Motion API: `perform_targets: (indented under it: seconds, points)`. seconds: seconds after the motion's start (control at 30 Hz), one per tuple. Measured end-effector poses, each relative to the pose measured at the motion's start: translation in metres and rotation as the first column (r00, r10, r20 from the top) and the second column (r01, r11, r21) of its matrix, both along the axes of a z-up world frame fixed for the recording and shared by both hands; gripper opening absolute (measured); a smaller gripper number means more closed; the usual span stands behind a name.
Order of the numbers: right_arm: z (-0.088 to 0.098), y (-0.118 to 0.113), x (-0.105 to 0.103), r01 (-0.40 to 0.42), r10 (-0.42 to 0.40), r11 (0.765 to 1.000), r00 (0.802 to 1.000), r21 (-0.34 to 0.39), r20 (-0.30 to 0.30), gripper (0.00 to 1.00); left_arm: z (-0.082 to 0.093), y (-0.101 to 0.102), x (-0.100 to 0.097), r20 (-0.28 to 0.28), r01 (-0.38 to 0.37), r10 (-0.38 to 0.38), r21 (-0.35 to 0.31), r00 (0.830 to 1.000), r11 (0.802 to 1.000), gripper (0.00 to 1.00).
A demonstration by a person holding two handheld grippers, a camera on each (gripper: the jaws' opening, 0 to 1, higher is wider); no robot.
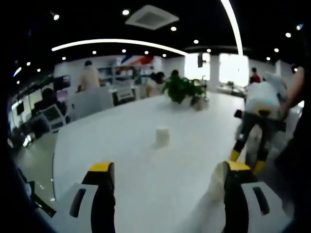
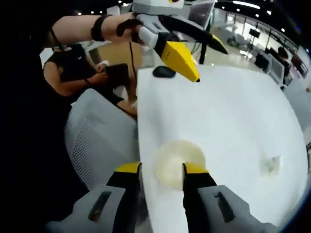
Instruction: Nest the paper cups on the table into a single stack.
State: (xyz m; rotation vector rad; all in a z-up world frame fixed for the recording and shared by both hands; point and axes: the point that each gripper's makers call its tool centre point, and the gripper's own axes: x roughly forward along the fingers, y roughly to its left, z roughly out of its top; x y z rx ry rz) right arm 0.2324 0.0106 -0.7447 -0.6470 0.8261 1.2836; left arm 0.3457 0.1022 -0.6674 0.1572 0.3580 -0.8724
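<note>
A white paper cup [image 1: 162, 137] stands alone mid-table in the left gripper view, well ahead of my left gripper [image 1: 166, 168], whose jaws are wide open with nothing between them. A pale blurred shape [image 1: 214, 187] sits beside its right jaw. My right gripper [image 1: 247, 161] reaches down to the table at the right. In the right gripper view a paper cup [image 2: 171, 162] shows its round face at the tips of my right gripper [image 2: 162, 169]. The jaws are drawn in on it, and the right one overlaps it. The left gripper [image 2: 182, 60] shows at the top, held by a hand.
The white table [image 1: 146, 194] runs far ahead to a potted plant [image 1: 182, 90]. A grey mesh chair [image 2: 99, 141] stands at the table's edge. A seated person [image 2: 82, 73] is behind it. A dark object [image 2: 164, 72] lies on the far tabletop. A faint smudge [image 2: 270, 165] marks the table.
</note>
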Motion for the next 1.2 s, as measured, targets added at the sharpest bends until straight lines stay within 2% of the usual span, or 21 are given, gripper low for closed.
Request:
perform_targets:
  seconds: [0.07, 0.17, 0.3, 0.53, 0.67, 0.73, 0.87, 0.9, 0.93, 1.1, 1.2]
  points:
    - [0.002, 0.0, 0.001, 0.034, -0.033, 0.999, 0.999, 0.029, -0.013, 0.38, -0.001, 0.0, -0.001, -0.006, 0.004, -0.004, 0.008, 1.0, 1.0, 0.92]
    - [0.006, 0.0, 0.001, 0.074, -0.071, 0.995, 0.997, 0.073, -0.04, 0.39, 0.003, -0.003, -0.003, 0.012, 0.017, -0.017, 0.016, 1.0, 1.0, 0.91]
    - [0.012, 0.001, 0.001, 0.094, -0.09, 0.989, 0.995, 0.113, -0.036, 0.42, 0.0, -0.001, -0.001, 0.009, 0.018, -0.018, 0.028, 1.0, 0.999, 0.91]
    - [0.016, -0.003, 0.01, 0.15, -0.153, 0.977, 0.988, 0.149, 0.009, 0.62, -0.002, -0.004, -0.005, -0.001, 0.022, -0.022, 0.02, 1.0, 1.0, 0.91]
    - [0.022, -0.009, 0.017, 0.218, -0.224, 0.956, 0.974, 0.194, 0.008, 0.7, -0.002, -0.003, -0.005, -0.004, 0.022, -0.022, 0.022, 1.0, 1.0, 0.9]
    - [0.031, -0.009, 0.023, 0.265, -0.274, 0.928, 0.962, 0.262, -0.002, 0.75, -0.002, -0.002, -0.005, -0.005, 0.02, -0.02, 0.021, 1.0, 1.0, 0.9]
    - [0.031, -0.03, 0.037, 0.394, -0.403, 0.88, 0.915, 0.266, -0.021, 0.89, 0.0, 0.002, -0.002, -0.003, 0.0, 0.0, 0.003, 1.0, 1.0, 0.89]
    - [0.032, -0.032, 0.039, 0.403, -0.413, 0.874, 0.911, 0.271, -0.021, 0.91, 0.001, 0.003, -0.002, -0.003, -0.003, 0.003, -0.003, 1.0, 1.0, 0.89]
    - [0.034, -0.038, 0.044, 0.434, -0.447, 0.853, 0.894, 0.291, -0.021, 0.93, 0.001, 0.003, -0.002, -0.004, -0.006, 0.006, -0.006, 1.0, 1.0, 0.89]
    - [0.039, -0.066, 0.058, 0.55, -0.565, 0.767, 0.823, 0.331, -0.056, 0.98, -0.001, 0.003, -0.002, -0.007, -0.004, 0.004, 0.005, 1.0, 1.0, 0.88]
    - [0.042, -0.077, 0.062, 0.571, -0.59, 0.74, 0.805, 0.355, -0.065, 1.0, -0.003, 0.003, -0.002, -0.01, -0.001, 0.002, 0.01, 1.0, 1.0, 0.88]
